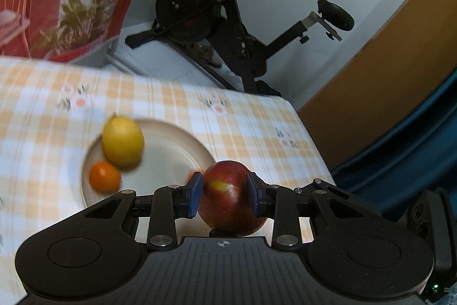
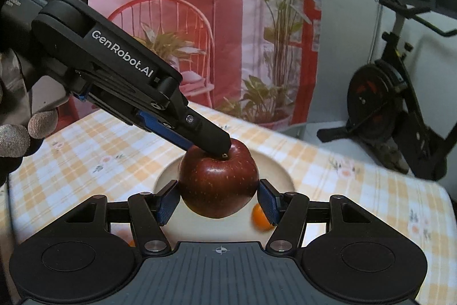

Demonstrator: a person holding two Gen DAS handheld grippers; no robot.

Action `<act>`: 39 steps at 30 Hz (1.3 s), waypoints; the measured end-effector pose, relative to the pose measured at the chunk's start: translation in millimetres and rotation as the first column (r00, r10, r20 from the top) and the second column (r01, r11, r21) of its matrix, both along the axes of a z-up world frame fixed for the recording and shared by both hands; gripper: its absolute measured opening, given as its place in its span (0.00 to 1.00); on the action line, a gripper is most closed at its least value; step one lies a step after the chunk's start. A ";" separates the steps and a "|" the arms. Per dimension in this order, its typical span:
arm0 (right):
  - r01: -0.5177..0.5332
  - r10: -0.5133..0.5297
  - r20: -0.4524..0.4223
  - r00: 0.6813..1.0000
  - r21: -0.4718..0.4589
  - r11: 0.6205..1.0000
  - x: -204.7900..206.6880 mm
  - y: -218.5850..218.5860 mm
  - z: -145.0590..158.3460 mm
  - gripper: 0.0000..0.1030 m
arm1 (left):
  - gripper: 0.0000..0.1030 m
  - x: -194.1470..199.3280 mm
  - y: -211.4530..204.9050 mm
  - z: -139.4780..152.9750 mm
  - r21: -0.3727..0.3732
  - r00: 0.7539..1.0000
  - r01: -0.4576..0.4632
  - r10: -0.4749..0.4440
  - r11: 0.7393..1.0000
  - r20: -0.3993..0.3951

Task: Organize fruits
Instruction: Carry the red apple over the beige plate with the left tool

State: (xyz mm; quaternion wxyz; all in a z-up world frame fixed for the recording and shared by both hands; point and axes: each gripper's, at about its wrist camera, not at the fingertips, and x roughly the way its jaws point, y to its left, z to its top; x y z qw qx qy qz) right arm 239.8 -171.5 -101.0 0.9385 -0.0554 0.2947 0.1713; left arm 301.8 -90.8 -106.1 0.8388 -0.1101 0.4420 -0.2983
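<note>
**Container – plate** [image 1: 174, 139]: cream, round, on the desk [image 1: 257, 116], which has a yellow-checked flowered cloth.
- Left wrist view: a lemon [image 1: 122, 145] lies at the plate's far-left edge. A small orange [image 1: 104, 176] touches the lemon on its near side. The plate's middle is bare.
- Right wrist view: the plate [image 2: 281, 176] is partly hidden. One small orange [image 2: 261, 216] shows on its near right.

**Task fruit – red apple** [image 1: 228, 205]: not in the plate.
- Left wrist view: it sits between the blue pads of the left gripper [image 1: 225, 190]. The fingers are clenched on its sides, with a yellow patch facing the camera. It is at the plate's near-right edge.
- Right wrist view: a red apple [image 2: 218, 185] is grasped by the right gripper [image 2: 218, 202], stem hollow up, and is seen against the plate.
- The left gripper [image 2: 211, 145] slants in from the upper left, one finger tip resting at the stem hollow.
- I cannot tell whether both views show one apple or two.

**Other**
- A gloved hand [image 2: 17, 139] at the left edge.
- An exercise bike [image 1: 228, 19] beyond the desk.
- A red printed curtain [image 2: 228, 19] behind.
</note>
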 end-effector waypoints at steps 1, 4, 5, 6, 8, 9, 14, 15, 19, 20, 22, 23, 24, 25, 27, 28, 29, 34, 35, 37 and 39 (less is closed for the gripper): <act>0.000 0.000 0.000 1.000 -0.001 1.000 7.7 -0.6 -0.5 0.54 | 0.33 7.0 -1.0 -0.2 0.003 1.000 -0.003 0.003 1.000 0.004; 0.000 0.000 -0.009 1.000 -0.006 1.000 30.8 -3.0 -4.9 0.54 | 0.33 28.5 -2.2 -4.6 0.004 1.000 -0.016 0.016 1.000 -0.007; -0.001 0.001 -0.014 1.000 -0.012 1.000 38.8 -3.4 -7.3 0.54 | 0.33 36.0 -3.3 -7.2 0.009 1.000 -0.019 0.019 1.000 -0.013; -0.003 0.002 -0.020 1.000 -0.018 1.000 45.8 -3.6 -10.1 0.54 | 0.33 41.9 -4.1 -10.7 0.017 1.000 -0.021 0.021 1.000 -0.018; -0.008 0.007 -0.039 0.999 -0.027 1.000 60.6 -4.7 -17.8 0.54 | 0.33 53.6 -5.3 -18.4 0.034 0.999 -0.024 0.025 0.999 -0.030; -0.010 0.008 -0.050 0.999 -0.030 0.999 68.4 -5.1 -22.2 0.54 | 0.33 58.8 -4.9 -22.7 0.040 0.999 -0.026 0.028 0.999 -0.037; -0.016 0.012 -0.089 0.996 -0.043 0.999 95.5 -6.3 -44.5 0.54 | 0.33 83.8 -2.8 -41.1 0.058 0.996 -0.044 0.048 0.997 -0.073; -0.017 0.013 -0.093 0.996 -0.045 0.999 98.8 -6.2 -48.3 0.54 | 0.33 87.4 -2.8 -44.1 0.063 0.996 -0.046 0.051 0.997 -0.076; -0.026 0.020 -0.105 0.994 -0.059 0.998 112.0 -5.8 -60.5 0.54 | 0.33 98.1 -3.0 -53.5 0.079 0.995 -0.050 0.056 0.996 -0.085; -0.027 0.021 -0.108 0.994 -0.061 0.998 114.8 -5.8 -63.4 0.54 | 0.33 100.4 -3.6 -55.2 0.082 0.995 -0.051 0.058 0.995 -0.086; -0.029 0.022 -0.110 0.994 -0.066 0.997 119.4 -5.1 -67.2 0.54 | 0.33 104.7 -4.3 -58.4 0.091 0.994 -0.052 0.060 0.994 -0.086; -0.030 0.022 -0.111 0.994 -0.070 0.997 121.1 -5.2 -68.9 0.54 | 0.33 106.4 -5.2 -59.8 0.096 0.995 -0.052 0.060 0.994 -0.084; -0.030 0.022 -0.113 0.993 -0.072 0.997 122.9 -5.1 -71.1 0.54 | 0.33 107.6 -5.7 -60.3 0.103 0.995 -0.051 0.059 0.993 -0.081; -0.030 0.022 -0.114 0.993 -0.073 0.997 124.0 -5.3 -71.9 0.54 | 0.33 108.6 -6.4 -60.8 0.108 0.995 -0.049 0.058 0.993 -0.078; -0.030 0.022 -0.114 0.993 -0.074 0.997 126.3 -5.8 -74.4 0.54 | 0.32 109.4 -7.9 -61.1 0.117 0.996 -0.046 0.055 0.992 -0.072; -0.030 0.021 -0.114 0.993 -0.075 0.997 127.5 -5.9 -75.5 0.54 | 0.32 110.0 -8.5 -61.4 0.119 0.996 -0.045 0.054 0.992 -0.070; -0.029 0.021 -0.113 0.993 -0.075 0.997 128.3 -6.0 -76.1 0.54 | 0.31 110.7 -9.3 -61.9 0.120 0.996 -0.045 0.054 0.992 -0.069; -0.025 0.017 -0.106 0.994 -0.072 0.997 131.2 -6.6 -78.9 0.54 | 0.30 111.3 -11.3 -62.6 0.134 0.997 -0.049 0.056 0.990 -0.052; -0.028 0.020 -0.103 0.994 -0.073 0.997 131.5 -6.4 -79.3 0.54 | 0.30 111.8 -11.1 -62.8 0.136 0.997 -0.050 0.057 0.989 -0.049; -0.032 0.024 -0.099 0.995 -0.080 0.996 132.4 -5.9 -79.7 0.54 | 0.29 112.1 -10.3 -62.9 0.136 0.997 -0.055 0.062 0.989 -0.047; -0.033 0.025 -0.097 0.995 -0.085 0.996 131.8 -5.2 -80.1 0.54 | 0.29 112.2 -10.6 -62.7 0.140 0.997 -0.059 0.066 0.988 -0.040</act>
